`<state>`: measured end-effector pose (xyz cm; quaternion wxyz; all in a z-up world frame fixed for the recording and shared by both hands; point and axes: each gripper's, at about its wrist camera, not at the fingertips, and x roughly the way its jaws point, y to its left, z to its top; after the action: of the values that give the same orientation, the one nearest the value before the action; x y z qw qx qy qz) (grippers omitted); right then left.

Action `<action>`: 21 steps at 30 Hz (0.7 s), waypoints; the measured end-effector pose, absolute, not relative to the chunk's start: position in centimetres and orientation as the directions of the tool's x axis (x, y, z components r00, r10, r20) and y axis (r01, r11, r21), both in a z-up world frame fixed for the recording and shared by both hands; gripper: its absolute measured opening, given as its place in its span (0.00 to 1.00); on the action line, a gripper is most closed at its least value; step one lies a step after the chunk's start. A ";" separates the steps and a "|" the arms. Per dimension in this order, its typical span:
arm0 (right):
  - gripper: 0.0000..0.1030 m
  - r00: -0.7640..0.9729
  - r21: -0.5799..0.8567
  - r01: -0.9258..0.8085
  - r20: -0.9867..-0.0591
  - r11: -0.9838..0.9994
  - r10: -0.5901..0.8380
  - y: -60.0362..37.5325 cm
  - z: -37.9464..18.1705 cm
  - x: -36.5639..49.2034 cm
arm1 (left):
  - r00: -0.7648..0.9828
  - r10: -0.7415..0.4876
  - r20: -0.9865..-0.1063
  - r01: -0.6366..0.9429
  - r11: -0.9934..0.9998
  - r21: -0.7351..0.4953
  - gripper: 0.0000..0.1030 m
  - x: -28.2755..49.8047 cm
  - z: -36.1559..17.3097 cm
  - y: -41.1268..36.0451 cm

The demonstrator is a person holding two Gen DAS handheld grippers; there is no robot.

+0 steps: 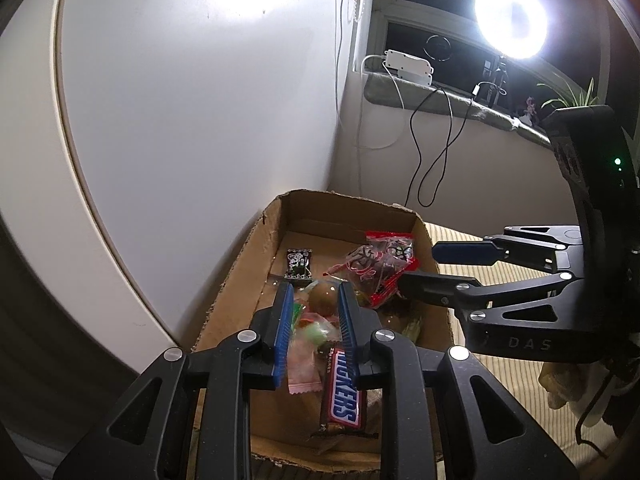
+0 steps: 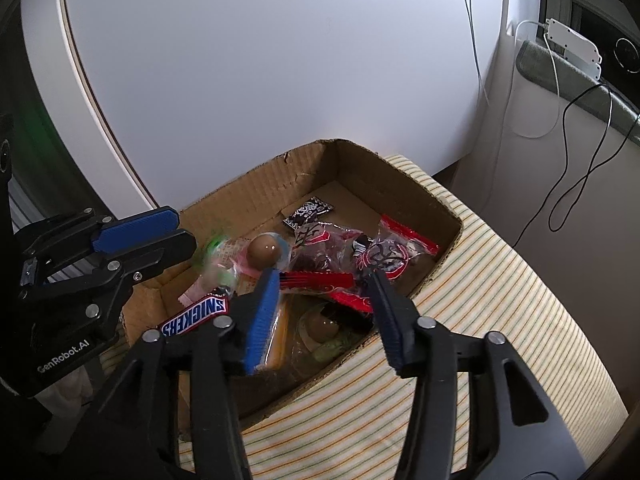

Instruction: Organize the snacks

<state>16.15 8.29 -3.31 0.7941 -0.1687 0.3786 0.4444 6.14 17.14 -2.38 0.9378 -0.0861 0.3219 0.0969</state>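
- Box [image 2: 448, 216]: open cardboard, sits on a striped cloth [image 2: 500, 280], wall close behind it.
- Snacks all lie inside the box in a loose heap; none seen on the cloth outside it.
- In the heap: Snickers [image 1: 342, 384] at the near-left end, pink wrapper [image 1: 304, 364] beside it, brown ball [image 1: 322, 296] in clear wrap mid-box, red bags [image 2: 384, 256] to the right, black packet [image 1: 299, 264] alone on the far floor of the box.
- A second brown ball [image 2: 322, 326] in clear wrap lies low at the near wall, right wrist view only.
- Left gripper [image 1: 313, 328]: jaws apart, nothing between the pads, poised over the pink wrapper and Snickers end.
- Right gripper [image 2: 326, 312]: jaws wide apart, holding nothing, hanging above the red bags at the near-right rim.
- In the left wrist view the right gripper's tips sit at the red bags; contact unclear.
- Step, as a judgement: this fits either reaching in to pick a piece, or having just let one go into the box. The frames don't settle which.
- So no move bid. Any grasp here would need jaws squared on one wrapper only, as pieces overlap and clear film is slippery.
- Risk: snagging two wrappers at once or dragging the heap.
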 end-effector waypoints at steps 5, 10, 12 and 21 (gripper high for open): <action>0.66 0.342 0.055 -0.829 -0.738 0.557 0.582 7.7 -2.8 15.8 | 0.779 0.138 -0.612 -0.244 0.965 -0.093 0.33 5.7 -2.1 17.1; 0.79 0.400 0.022 -0.811 -0.708 0.585 0.582 6.9 -1.8 15.3 | 0.785 0.152 -0.600 -0.256 0.962 -0.091 0.53 5.0 -1.7 17.2; 0.86 0.416 0.023 -0.803 -0.694 0.596 0.588 6.4 -1.4 15.2 | 0.787 0.156 -0.597 -0.259 0.962 -0.091 0.59 4.9 -1.6 17.3; 0.93 0.493 0.012 -0.749 -0.659 0.663 0.568 4.0 -0.2 14.3 | 0.781 0.195 -0.593 -0.287 0.956 -0.064 0.77 4.0 -1.0 16.7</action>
<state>14.27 4.02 -0.23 0.8526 -0.1397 0.3232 0.3862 3.97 16.69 -0.98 0.9406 -0.0758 0.3051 0.1281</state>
